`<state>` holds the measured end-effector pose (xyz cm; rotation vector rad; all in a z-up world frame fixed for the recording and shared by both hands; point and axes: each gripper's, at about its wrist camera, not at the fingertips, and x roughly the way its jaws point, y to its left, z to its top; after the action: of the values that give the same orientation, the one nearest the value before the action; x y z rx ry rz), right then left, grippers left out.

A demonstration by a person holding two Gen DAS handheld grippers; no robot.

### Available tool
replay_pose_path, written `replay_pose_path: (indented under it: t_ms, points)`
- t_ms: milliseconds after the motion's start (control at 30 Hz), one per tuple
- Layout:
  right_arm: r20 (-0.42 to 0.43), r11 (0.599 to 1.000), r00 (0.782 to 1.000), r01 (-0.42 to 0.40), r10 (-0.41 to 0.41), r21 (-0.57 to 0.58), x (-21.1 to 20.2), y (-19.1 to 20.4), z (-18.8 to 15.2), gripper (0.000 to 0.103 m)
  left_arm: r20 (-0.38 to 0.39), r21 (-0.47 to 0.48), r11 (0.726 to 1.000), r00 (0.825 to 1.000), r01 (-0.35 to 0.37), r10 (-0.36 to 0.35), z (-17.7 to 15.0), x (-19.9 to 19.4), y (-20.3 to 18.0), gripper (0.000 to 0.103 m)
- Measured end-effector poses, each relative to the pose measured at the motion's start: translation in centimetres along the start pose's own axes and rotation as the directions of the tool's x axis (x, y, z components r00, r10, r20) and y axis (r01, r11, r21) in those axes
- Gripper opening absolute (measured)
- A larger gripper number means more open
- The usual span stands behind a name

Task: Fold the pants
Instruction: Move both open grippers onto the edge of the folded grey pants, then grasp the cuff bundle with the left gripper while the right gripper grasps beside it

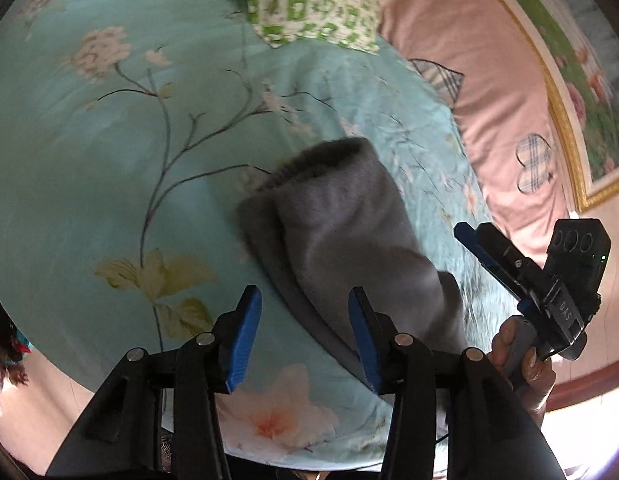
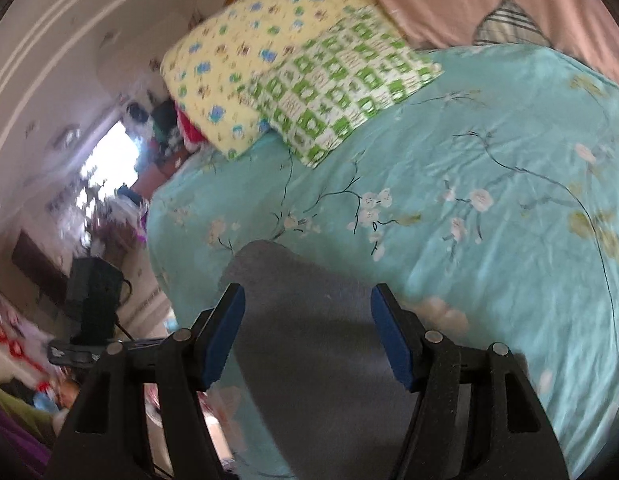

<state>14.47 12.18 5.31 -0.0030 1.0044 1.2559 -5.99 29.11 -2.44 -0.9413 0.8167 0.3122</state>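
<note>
Grey fleece pants (image 1: 341,236) lie folded in a long bundle on the turquoise floral bedspread (image 1: 109,184). My left gripper (image 1: 305,300) is open and empty, its blue pads (image 1: 245,336) just above the near end of the bundle. My right gripper shows at the right in the left wrist view (image 1: 469,238), held in a hand beside the pants, with only one blue pad visible there. In the right wrist view the right gripper (image 2: 307,300) is open and empty, hovering over the grey pants (image 2: 321,344), which fill the gap between its fingers.
A green-and-white checked pillow (image 1: 313,0) and a yellow flowered pillow (image 2: 245,52) lie at the far end of the bed. A pink sheet (image 1: 489,92) lies along the right side. The bed's left edge (image 2: 161,240) drops to a cluttered room.
</note>
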Motion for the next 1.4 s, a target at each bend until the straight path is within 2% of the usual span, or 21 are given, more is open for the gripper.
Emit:
replay_pose_path:
  t_ms: [167,333,433,633,667,733,767,867,900,933,967,1033,1100,1233,1400]
  points:
    - [-0.116,0.994,0.993,-0.029,0.017,-0.102,3.4,0.5,1.7,0.066,-0.005,-0.056,0.998,1.0,-0.005,0.005,0.8,1.2,0.9,0.057]
    - [-0.216,0.981,0.976,-0.076,0.036,-0.179,6.6,1.1,2.8,0.066,-0.008,-0.068,0.998,1.0,-0.019,0.018,1.4,2.1,1.3,0.057]
    - [-0.277,0.969,0.961,-0.062,-0.007,-0.238,8.9,1.3,3.2,0.066,0.0,-0.064,0.998,1.0,-0.028,0.028,1.8,2.4,1.2,0.057]
    - [-0.362,0.974,0.932,-0.113,0.036,-0.196,12.3,-0.5,4.5,0.066,0.029,-0.035,0.997,0.997,-0.071,0.072,2.5,3.6,0.7,0.056]
    - [-0.38,0.974,0.924,-0.117,0.035,-0.194,12.9,-0.9,4.6,0.064,0.032,-0.026,0.996,0.996,-0.08,0.081,2.6,3.8,0.5,0.056]
    - [-0.422,0.973,0.906,-0.122,0.029,-0.195,14.1,-1.8,4.6,0.05,0.034,-0.014,0.995,0.995,-0.095,0.096,2.7,4.3,0.2,0.056]
    - [-0.434,0.973,0.9,-0.125,0.029,-0.194,14.6,-2.2,4.6,0.048,0.037,-0.01,0.995,0.994,-0.102,0.102,2.6,4.3,0.2,0.056]
    - [-0.438,0.97,0.898,-0.138,0.037,-0.201,14.6,-2.1,4.5,0.039,0.041,-0.006,0.994,0.993,-0.11,0.11,3.0,4.7,-0.1,0.055]
    - [-0.437,0.969,0.899,-0.141,0.039,-0.204,14.6,-1.8,4.4,0.03,0.046,-0.008,0.994,0.993,-0.11,0.11,3.0,4.7,-0.1,0.052]
    - [-0.436,0.967,0.899,-0.149,0.047,-0.204,14.6,-1.4,4.3,0.024,0.05,-0.006,0.994,0.992,-0.112,0.112,3.2,4.9,-0.2,0.048]
    - [-0.427,0.965,0.904,-0.141,0.035,-0.221,14.4,-0.9,4.2,0.023,0.048,-0.006,0.994,0.993,-0.11,0.111,3.3,5.0,-0.2,0.042]
    - [-0.417,0.965,0.909,-0.131,0.024,-0.228,14.2,-0.3,4.0,0.018,0.046,-0.011,0.995,0.994,-0.103,0.103,3.4,5.1,-0.2,0.037]
    - [-0.4,0.969,0.916,-0.123,0.028,-0.213,13.5,-0.3,4.1,0.016,0.039,-0.021,0.997,0.996,-0.078,0.079,3.5,4.9,-0.3,0.03]
    - [-0.359,0.974,0.933,-0.112,0.035,-0.196,11.6,0.1,4.3,0.015,0.04,-0.026,0.999,0.999,-0.025,0.026,3.6,3.6,-0.9,0.026]
    - [-0.285,0.98,0.957,-0.107,0.055,-0.169,8.2,0.5,4.8,0.015,0.074,0.038,0.999,0.997,0.024,-0.027,3.2,1.0,-3.9,0.023]
